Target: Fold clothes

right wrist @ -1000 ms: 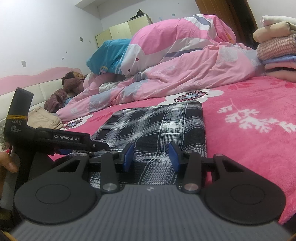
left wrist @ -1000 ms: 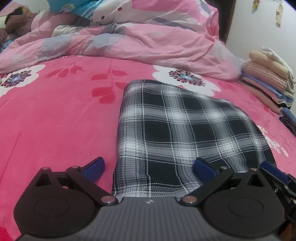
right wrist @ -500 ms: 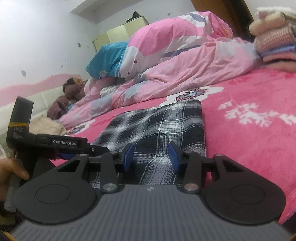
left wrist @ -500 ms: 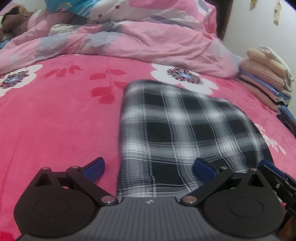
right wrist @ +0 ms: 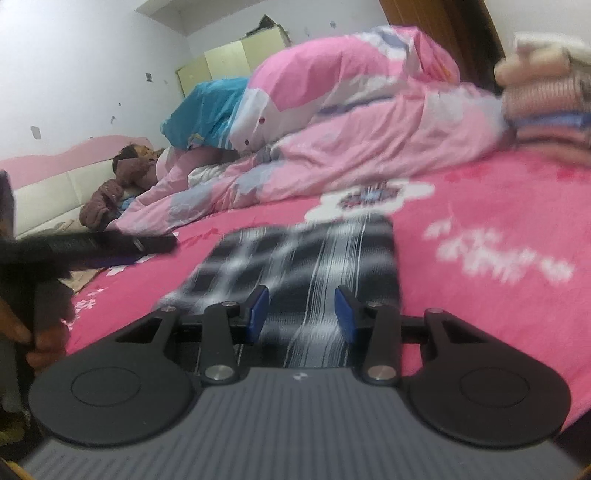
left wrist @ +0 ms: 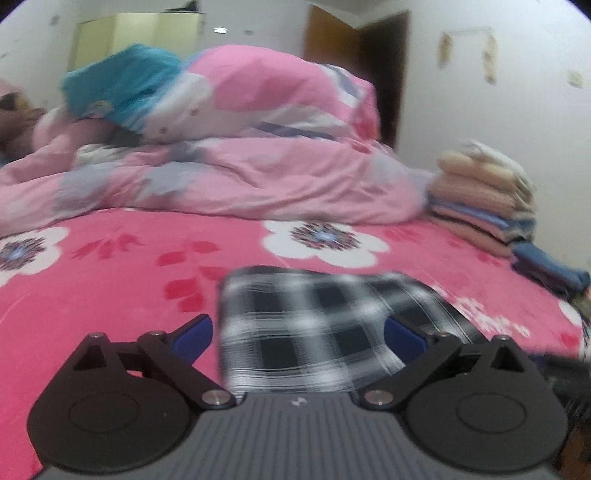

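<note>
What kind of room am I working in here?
A bedroom, most likely: a bed with a pink floral sheet, a heaped pink duvet, and a wardrobe against the far wall.

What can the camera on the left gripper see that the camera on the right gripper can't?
Only the left wrist view shows the left gripper from behind, its jaws wide apart, and the papers stuck on the wall.

Only the right wrist view shows the right gripper with its narrower gap, the pink headboard, and a hand holding the other gripper's handle.

Both show the folded plaid garment on the pink flowered bedspread, the heaped pink quilt, the stack of folded clothes and the pale wardrobe.
</note>
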Demonstrator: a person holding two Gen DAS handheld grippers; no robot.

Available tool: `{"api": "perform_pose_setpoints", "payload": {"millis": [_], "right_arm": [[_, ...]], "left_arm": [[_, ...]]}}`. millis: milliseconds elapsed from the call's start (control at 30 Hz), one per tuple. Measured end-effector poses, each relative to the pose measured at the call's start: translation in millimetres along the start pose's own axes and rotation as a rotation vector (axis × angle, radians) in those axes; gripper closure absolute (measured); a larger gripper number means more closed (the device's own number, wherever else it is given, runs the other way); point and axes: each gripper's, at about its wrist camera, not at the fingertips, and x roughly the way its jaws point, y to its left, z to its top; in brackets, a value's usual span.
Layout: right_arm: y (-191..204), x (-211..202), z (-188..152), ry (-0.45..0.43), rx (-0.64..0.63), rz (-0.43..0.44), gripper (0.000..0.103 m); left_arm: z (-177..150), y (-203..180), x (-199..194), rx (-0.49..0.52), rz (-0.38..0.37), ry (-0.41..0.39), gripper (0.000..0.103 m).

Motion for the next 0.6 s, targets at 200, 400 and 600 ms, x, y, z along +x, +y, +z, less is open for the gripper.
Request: {"api": "perform_pose_setpoints", "payload": {"millis": [200,400,600], "right_arm": [[-2,13,40,0.011,-0.083,-0.037,0.083],[-11,55,28,0.161,-0.09,-0.046,0.095],[-8,61,39,0.21,-0.089,-0.062,0.095]], "left_arm": [[-9,-12,28,0.076,0.016,0.073,0.042],[-32,3,45,0.03,0.0,0.149,0.055],[-35,11,43,0.02,-0.026,0.141,0.054]]}}
